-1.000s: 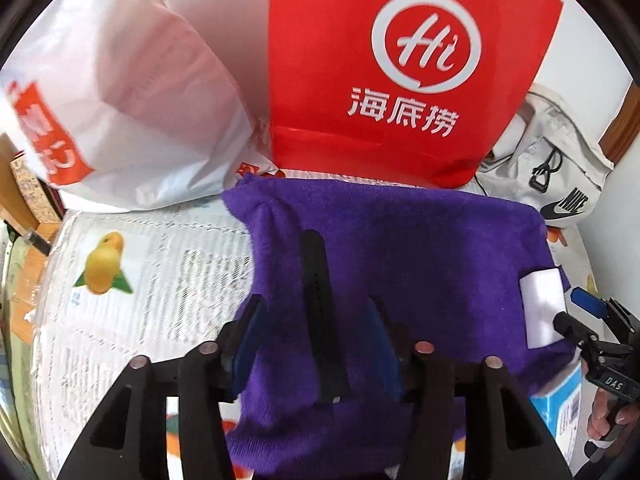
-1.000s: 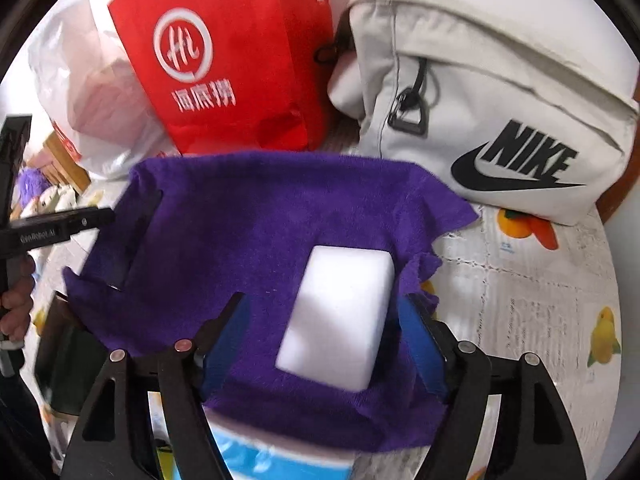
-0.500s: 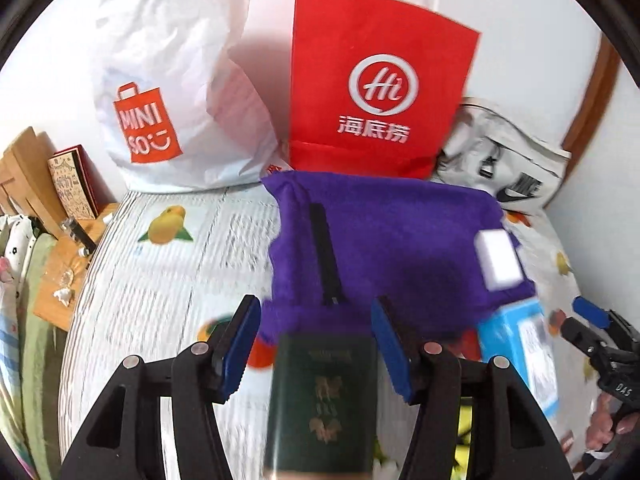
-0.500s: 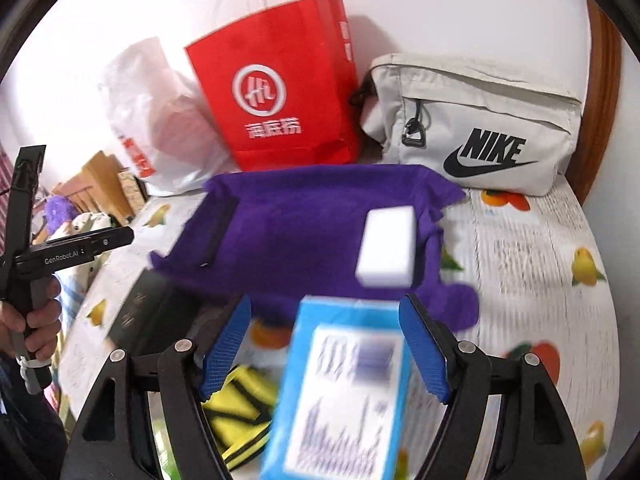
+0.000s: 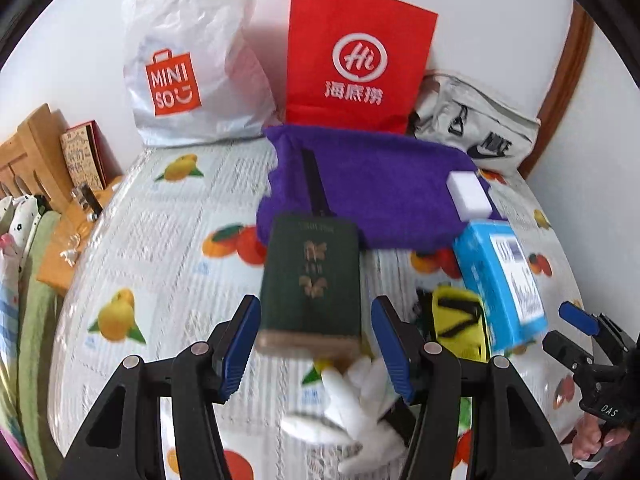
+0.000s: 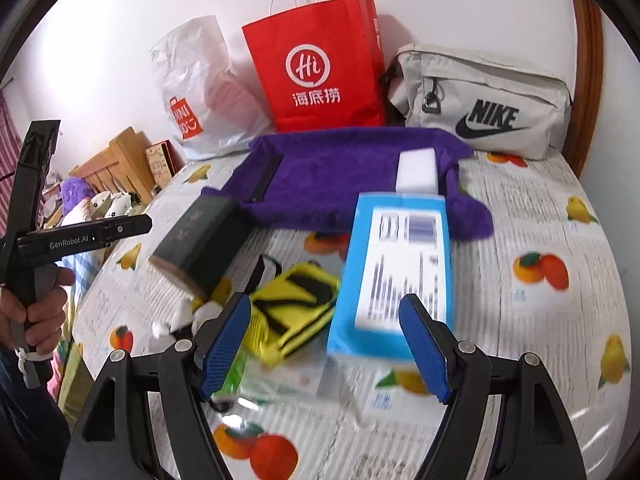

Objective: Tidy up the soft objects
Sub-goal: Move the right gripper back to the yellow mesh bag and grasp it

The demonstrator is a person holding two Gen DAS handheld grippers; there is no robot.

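Observation:
A purple towel [image 5: 376,192] [image 6: 344,180] lies spread at the back of the table, with a white sponge [image 5: 468,196] [image 6: 416,170] and a black strap [image 5: 314,184] [image 6: 264,180] on it. A yellow-and-black cloth [image 5: 456,322] [image 6: 296,304] and a white glove [image 5: 360,400] [image 6: 180,316] lie nearer the front. My left gripper [image 5: 314,346] is open and empty, just in front of a dark green booklet [image 5: 312,276] [image 6: 204,244]. My right gripper [image 6: 324,344] is open and empty, in front of a blue box [image 6: 396,272] [image 5: 504,280].
A white Miniso bag [image 5: 188,64] [image 6: 200,92], a red paper bag [image 5: 356,60] [image 6: 320,68] and a grey Nike pouch [image 5: 476,132] [image 6: 480,104] stand along the back wall. The fruit-print tablecloth [image 5: 160,248] [image 6: 540,312] covers the table. Wooden items [image 5: 36,160] sit beyond the left edge.
Both grippers have pulled back from the towel toward the front of the table. The booklet, blue box, yellow cloth and glove have come into view.

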